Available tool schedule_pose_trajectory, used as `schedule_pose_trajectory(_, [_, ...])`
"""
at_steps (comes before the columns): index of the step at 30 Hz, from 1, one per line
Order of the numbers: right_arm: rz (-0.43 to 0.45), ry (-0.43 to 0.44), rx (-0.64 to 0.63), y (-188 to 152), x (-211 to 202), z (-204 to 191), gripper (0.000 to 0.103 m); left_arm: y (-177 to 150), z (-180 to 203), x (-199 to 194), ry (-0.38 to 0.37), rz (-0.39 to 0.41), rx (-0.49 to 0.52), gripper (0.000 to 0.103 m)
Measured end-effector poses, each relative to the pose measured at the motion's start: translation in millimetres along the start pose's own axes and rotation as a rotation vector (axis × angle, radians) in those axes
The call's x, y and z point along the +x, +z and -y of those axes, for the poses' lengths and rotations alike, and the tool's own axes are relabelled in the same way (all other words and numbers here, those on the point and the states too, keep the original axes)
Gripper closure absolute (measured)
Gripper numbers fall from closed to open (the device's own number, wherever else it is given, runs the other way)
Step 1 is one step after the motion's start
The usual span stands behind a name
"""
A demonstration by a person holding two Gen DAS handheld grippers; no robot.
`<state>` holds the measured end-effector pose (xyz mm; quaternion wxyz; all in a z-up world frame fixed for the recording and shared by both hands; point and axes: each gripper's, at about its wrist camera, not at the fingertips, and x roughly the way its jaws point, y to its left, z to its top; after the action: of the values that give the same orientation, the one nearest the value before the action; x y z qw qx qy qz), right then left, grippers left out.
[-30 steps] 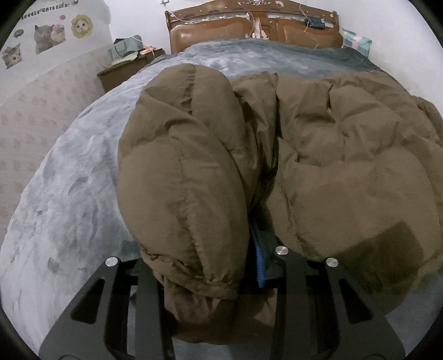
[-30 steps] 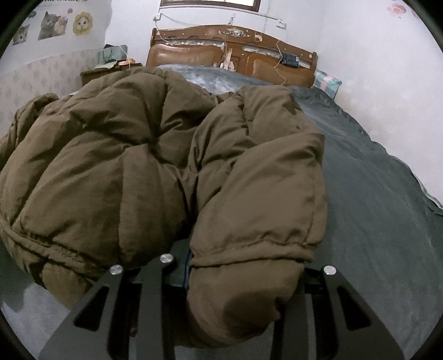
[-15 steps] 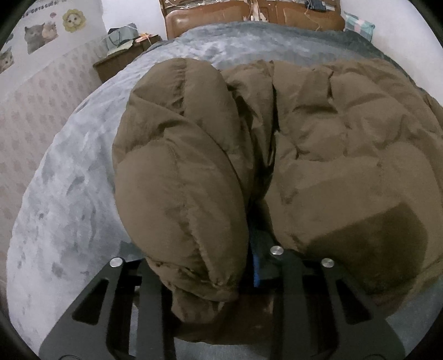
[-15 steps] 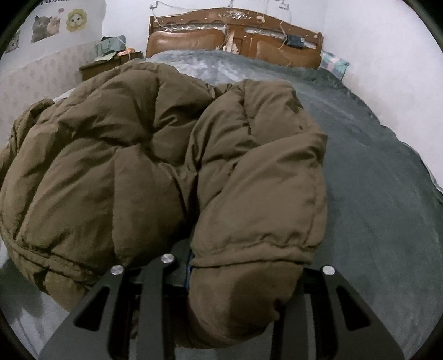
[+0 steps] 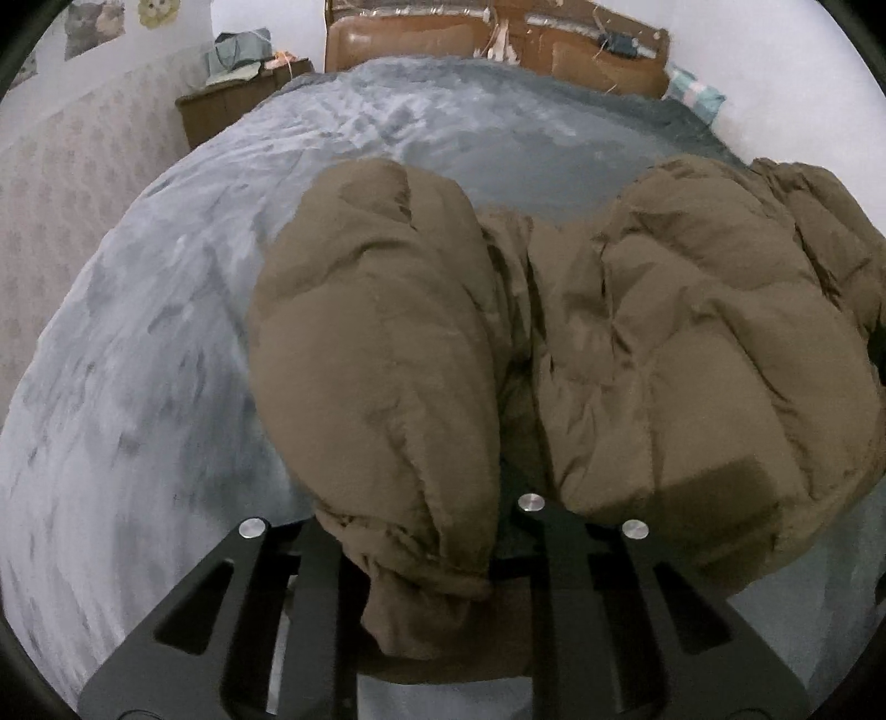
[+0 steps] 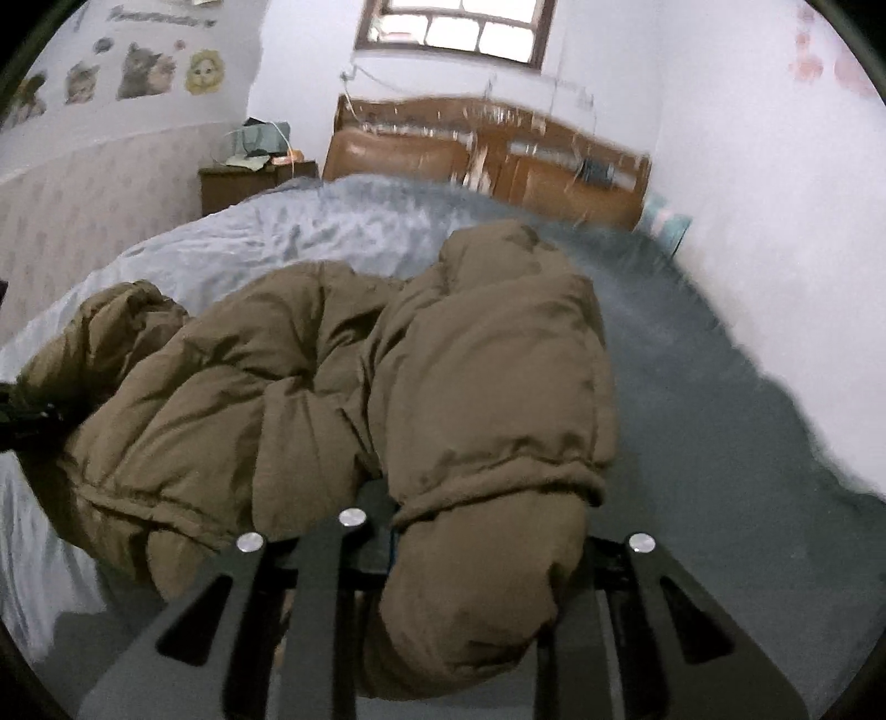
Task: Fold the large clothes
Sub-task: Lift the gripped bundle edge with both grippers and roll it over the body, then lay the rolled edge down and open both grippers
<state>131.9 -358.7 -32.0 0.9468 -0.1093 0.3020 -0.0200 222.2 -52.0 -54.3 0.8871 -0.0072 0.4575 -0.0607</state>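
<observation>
- My left gripper (image 5: pixel 421 554) is clamped on the brown puffer jacket (image 5: pixel 664 343) at a sleeve cuff; its jaws have just been closing on the padding.
- My right gripper (image 6: pixel 470 559) pinches the other cuff the same way, jaws just tightened.
- The jacket bulges ahead of both tools: soft, light, bulky, likely slippery, so I'd grip seams, not loose filling.
- Beyond it lies the grey bed (image 5: pixel 166 332).

Grey bedspread (image 5: pixel 166 343) covering the bed; brown padded headboard (image 6: pixel 487 160) against the far wall; bedside cabinet (image 6: pixel 249 180) beside it; window (image 6: pixel 454 30) above; cat stickers (image 6: pixel 144 69) on the side wall.
</observation>
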Motion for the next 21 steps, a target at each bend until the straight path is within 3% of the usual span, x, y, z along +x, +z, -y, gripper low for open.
schedule_pose_trajectory(5, [0.005, -0.086, -0.063, -52.1, -58.2, 6.9, 0.081, -64.9, 8.1, -37.8, -0.042, -0.014, -0.059, 0.087])
schedule_pose_trajectory(9, [-0.069, -0.09, -0.048, -105.7, -68.0, 16.2, 0.081, -102.0, 15.9, -52.8, -0.034, -0.011, -0.052, 0.086])
schedule_pose_trajectory(14, [-0.12, -0.054, -0.033, -151.1, -45.8, 28.0, 0.078, -110.3, 16.7, -34.5, -0.017, -0.035, -0.061, 0.082])
schedule_pose_trajectory(21, [-0.116, -0.023, 0.016, -156.4, -39.9, 31.0, 0.075, -117.7, 23.1, -27.0, 0.047, -0.036, 0.004, 0.079])
